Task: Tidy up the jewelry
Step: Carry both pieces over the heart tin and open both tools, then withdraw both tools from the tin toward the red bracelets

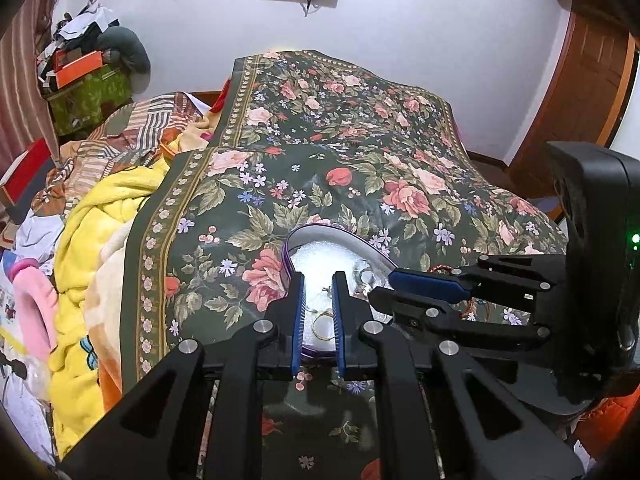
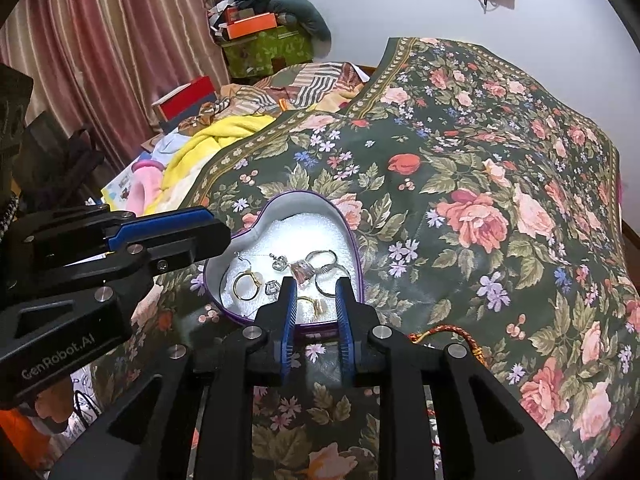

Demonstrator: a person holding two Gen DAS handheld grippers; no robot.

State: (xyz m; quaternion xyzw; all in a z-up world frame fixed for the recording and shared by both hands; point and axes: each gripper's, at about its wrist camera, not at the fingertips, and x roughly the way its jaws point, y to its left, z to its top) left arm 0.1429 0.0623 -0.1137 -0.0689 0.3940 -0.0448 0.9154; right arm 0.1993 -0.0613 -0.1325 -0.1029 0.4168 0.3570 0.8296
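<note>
- Jewelry: several rings and small pendants lie loose on white padding inside a heart-shaped tin [image 2: 358, 258], which sits on the floral bedspread [image 2: 480, 168] of a bed.
- Within the tin, a gold ring [image 2: 245, 285] lies toward its left lobe, a silver ring [image 2: 321, 258] toward its right side, and a heart pendant [image 2: 279, 263] on a thin chain between them.
- A red braided cord [image 2: 448, 330] rests on the bedspread just outside the tin's pointed end, to the right, not yet in the tin.
- Right tongs [image 2: 316, 294] hover at the near edge of the tin, pads slightly apart and pressing on nothing; a small gold piece [image 2: 314, 306] lies below the gap.
- Left tongs [image 2: 216, 236] reach in over the tin's left lobe; pads nearly together, and nothing seems held between them.
- Risk: the tin rests on soft, uneven bedding, so a push on its rim could tip or slide it and spill the pieces into the busy floral pattern, where they would be hard to find.
- Risk: the pieces are small and crowded; closing on one may snag the thin chain or drag a neighbour out.
- Risk: both tongs work near the same tin and could knock each other.
</note>
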